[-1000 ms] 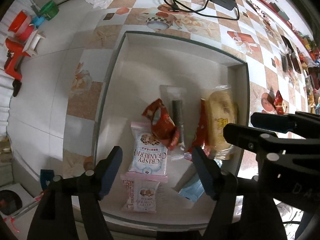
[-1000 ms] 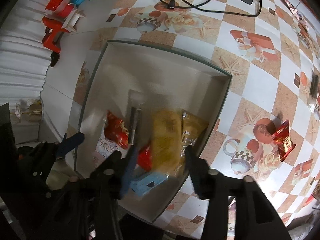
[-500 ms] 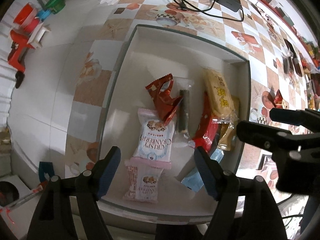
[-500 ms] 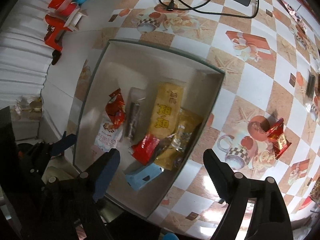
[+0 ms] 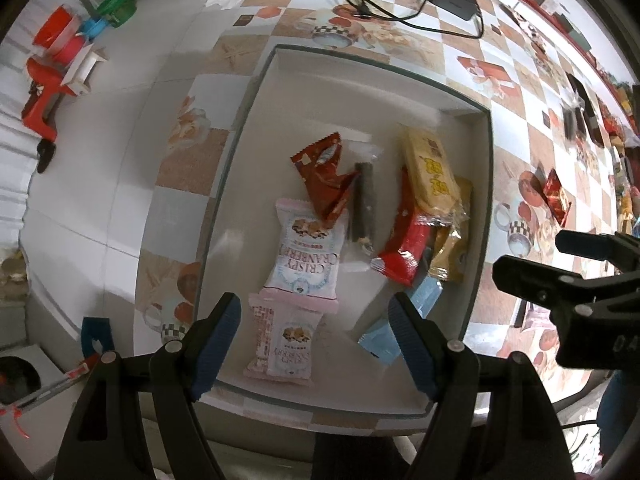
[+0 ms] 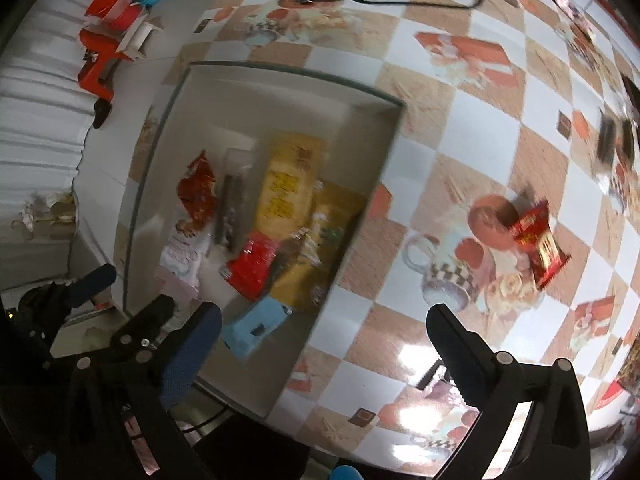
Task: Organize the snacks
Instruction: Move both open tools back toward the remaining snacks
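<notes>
1. Right gripper (image 6: 324, 344): jaws opening, spread wide across the lower frame, nothing between them. Under the gap lies checkered tablecloth (image 6: 460, 128) and the right wall of the tray (image 6: 280, 76).
2. Left gripper (image 5: 314, 334): jaws parted, empty, pointing down over the near end of the tray (image 5: 486, 184). Below the gap sits a pink cranberry packet (image 5: 284, 344); a second one (image 5: 306, 252) lies just beyond it.
3. Also in the tray, centre to right of the left wrist view: dark red wrapper (image 5: 324, 180), dark stick in clear wrap (image 5: 364, 204), yellow packet (image 5: 430, 172) resting on a bright red packet (image 5: 406, 248) and a gold packet (image 5: 450, 248), light blue packet (image 5: 400, 316) near the bottom right.
4. Step, by my reading: a snack is just set down in the tray and the right gripper is free for the next one.
5. Still outside the tray: a red snack packet (image 6: 538, 240) at right of the right wrist view, lying on the cloth's printed cup.
6. Next move likely calls for carrying the open right jaws over to that packet, lowering to straddle it flat on the cloth, then closing.
7. Hard to read: right wrist view is motion-blurred, labels illegible. Gold and blue packets are partly covered. Clutter along the far right edge of the table is too small to identify.
</notes>
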